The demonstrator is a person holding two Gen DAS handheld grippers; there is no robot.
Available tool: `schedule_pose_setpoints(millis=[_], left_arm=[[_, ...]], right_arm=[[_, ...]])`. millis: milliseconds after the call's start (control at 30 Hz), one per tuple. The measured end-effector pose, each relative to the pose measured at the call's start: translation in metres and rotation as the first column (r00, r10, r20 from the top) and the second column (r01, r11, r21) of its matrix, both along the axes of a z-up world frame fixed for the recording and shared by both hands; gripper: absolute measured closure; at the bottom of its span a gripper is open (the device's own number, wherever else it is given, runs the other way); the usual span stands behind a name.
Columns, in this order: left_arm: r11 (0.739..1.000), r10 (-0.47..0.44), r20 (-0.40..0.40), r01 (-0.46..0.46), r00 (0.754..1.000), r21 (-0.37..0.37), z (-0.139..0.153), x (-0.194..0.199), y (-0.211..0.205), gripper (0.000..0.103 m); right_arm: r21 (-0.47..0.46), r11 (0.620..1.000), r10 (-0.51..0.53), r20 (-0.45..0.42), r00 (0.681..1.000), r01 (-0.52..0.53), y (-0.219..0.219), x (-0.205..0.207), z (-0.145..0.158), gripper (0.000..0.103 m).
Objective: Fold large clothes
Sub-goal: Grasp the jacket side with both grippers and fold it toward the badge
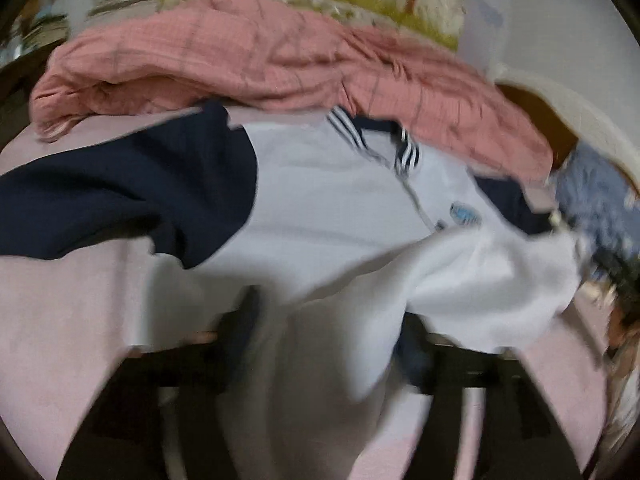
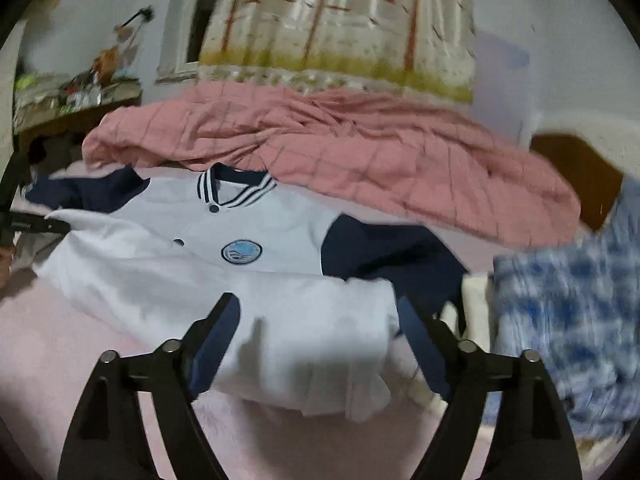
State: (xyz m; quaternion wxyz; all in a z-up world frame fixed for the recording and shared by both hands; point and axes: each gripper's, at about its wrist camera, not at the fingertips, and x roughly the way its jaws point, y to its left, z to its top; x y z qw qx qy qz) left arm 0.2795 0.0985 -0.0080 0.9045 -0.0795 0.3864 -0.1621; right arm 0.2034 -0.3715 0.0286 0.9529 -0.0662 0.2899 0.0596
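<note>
jacket: one, white body and two navy sleeves, spread on the bed below the pink blanket, hem folded up
handling: soft, light, floppy — best pinched at hem corners or shoulders
left tongs: wide, holding nothing
right tongs: wide — empty over the hem

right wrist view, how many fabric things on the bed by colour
white and navy jacket: 1
pink checked blanket: 1
blue and white patterned cloth: 1
total: 3
</note>
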Motion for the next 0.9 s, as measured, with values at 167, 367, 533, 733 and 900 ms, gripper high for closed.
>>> schedule_pose_setpoints(millis=[167, 367, 533, 733, 900], left_arm=[[0.999, 0.035, 0.162, -0.029, 0.986, -0.036, 0.041, -0.049, 0.024, 0.005], [0.999, -0.006, 0.160, 0.000, 0.987, 0.035, 0.041, -0.067, 0.015, 0.000], [0.996, -0.073, 0.051, 0.070, 0.996, 0.048, 0.012, -0.050, 0.004, 0.001], [0.952, -0.091, 0.078, 0.064, 0.993, 0.298, -0.005, -0.045, -0.016, 0.001], [0.957, 0.118, 0.057, -0.129, 0.991, 0.258, -0.016, -0.023, 0.029, 0.070]], right_arm=[[0.088, 0.996, 0.039, -0.186, 0.982, -0.023, -0.013, 0.038, -0.036, 0.019], [0.170, 0.985, 0.064, -0.257, 0.964, -0.020, -0.024, 0.024, -0.052, 0.019], [0.115, 0.993, 0.062, -0.196, 0.979, -0.040, -0.022, -0.012, -0.047, 0.054], [0.156, 0.986, -0.047, -0.093, 0.995, 0.061, -0.023, 0.024, -0.016, 0.097], [0.066, 0.991, -0.109, -0.069, 0.992, 0.114, -0.007, 0.070, -0.011, 0.097]])
